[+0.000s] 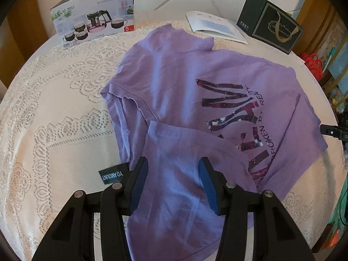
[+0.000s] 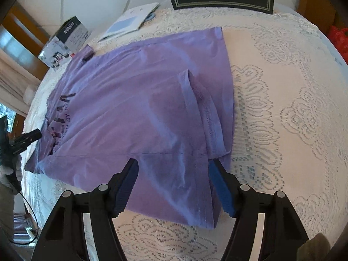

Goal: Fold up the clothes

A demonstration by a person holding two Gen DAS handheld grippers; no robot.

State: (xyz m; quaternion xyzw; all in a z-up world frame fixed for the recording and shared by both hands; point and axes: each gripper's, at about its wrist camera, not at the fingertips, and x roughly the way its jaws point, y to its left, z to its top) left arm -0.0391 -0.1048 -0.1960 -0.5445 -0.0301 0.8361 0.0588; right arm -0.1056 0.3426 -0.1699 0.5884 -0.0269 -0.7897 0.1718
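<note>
A purple T-shirt (image 1: 174, 82) with a dark printed slogan lies spread on the lace-covered table. In the left wrist view my left gripper (image 1: 173, 174) hangs over a folded-over flap of the shirt, jaws open, with the cloth lying between the blue pads (image 1: 138, 187). A black neck label (image 1: 111, 174) pokes out beside the left finger. In the right wrist view my right gripper (image 2: 174, 174) stands open over the T-shirt's (image 2: 134, 108) near corner, with cloth flat between its pads (image 2: 221, 187). My left gripper's tip (image 2: 32, 137) shows at the far left edge.
A tea-set box (image 1: 93, 15), an open booklet (image 1: 215, 26) and a black gift bag (image 1: 269, 21) stand along the table's far side. A gloved hand (image 2: 9, 169) holds the left gripper. The lace tablecloth (image 2: 293, 113) lies bare to the right of the shirt.
</note>
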